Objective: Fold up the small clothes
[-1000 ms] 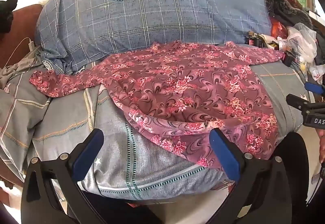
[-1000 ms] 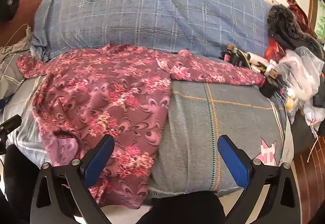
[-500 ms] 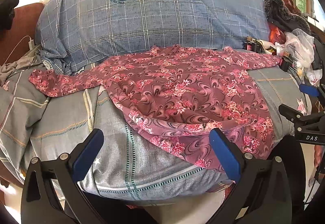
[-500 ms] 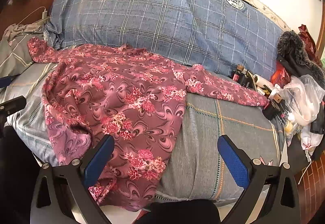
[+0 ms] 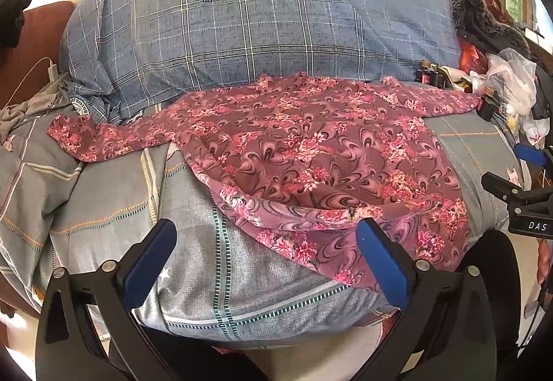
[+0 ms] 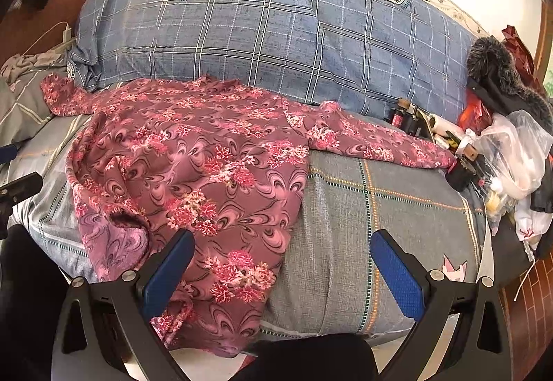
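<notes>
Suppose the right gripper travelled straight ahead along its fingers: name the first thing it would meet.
Probably the grey checked bedding, right beside the floral top's edge. The open right gripper frames both, and depth is hard to judge.

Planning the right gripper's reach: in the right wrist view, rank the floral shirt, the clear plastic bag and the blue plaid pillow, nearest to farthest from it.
1. Floral shirt: just ahead of the open right gripper, toward its left.
2. Clear plastic bag: far right edge of the bed.
3. Blue plaid pillow: at the back, behind the shirt.
</notes>
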Demonstrator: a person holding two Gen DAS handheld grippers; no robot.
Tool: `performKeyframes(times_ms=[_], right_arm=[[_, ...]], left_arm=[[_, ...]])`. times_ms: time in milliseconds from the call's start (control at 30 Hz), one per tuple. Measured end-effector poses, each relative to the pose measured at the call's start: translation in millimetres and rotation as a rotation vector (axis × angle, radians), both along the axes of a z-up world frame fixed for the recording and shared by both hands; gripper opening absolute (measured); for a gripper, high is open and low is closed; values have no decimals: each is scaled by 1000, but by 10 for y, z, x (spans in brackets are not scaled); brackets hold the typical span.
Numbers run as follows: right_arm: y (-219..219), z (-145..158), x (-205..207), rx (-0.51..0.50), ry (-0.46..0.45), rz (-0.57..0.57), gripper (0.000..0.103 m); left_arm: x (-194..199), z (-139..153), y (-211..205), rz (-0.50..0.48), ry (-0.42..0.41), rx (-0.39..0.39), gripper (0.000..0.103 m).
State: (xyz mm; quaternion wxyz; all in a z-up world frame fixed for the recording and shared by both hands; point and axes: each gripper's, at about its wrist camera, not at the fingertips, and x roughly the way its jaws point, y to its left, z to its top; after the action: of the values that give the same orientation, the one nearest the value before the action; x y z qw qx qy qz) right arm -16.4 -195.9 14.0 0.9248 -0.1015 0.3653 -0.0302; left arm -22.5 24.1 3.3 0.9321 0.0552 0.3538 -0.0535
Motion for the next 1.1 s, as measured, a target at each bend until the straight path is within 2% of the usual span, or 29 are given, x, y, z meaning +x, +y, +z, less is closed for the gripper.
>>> performKeyframes(times_ms=[233, 533, 1100], right_arm=[[-57, -18, 41, 17, 18, -15, 102], [-154, 44, 39, 32, -3, -34, 102], [-215, 76, 52, 33, -15, -52, 102]], left_arm=[[30, -4, 71, 13, 6, -16, 103], [48, 9, 103, 21, 8, -33, 103], [52, 11, 28, 3, 12, -22, 103]])
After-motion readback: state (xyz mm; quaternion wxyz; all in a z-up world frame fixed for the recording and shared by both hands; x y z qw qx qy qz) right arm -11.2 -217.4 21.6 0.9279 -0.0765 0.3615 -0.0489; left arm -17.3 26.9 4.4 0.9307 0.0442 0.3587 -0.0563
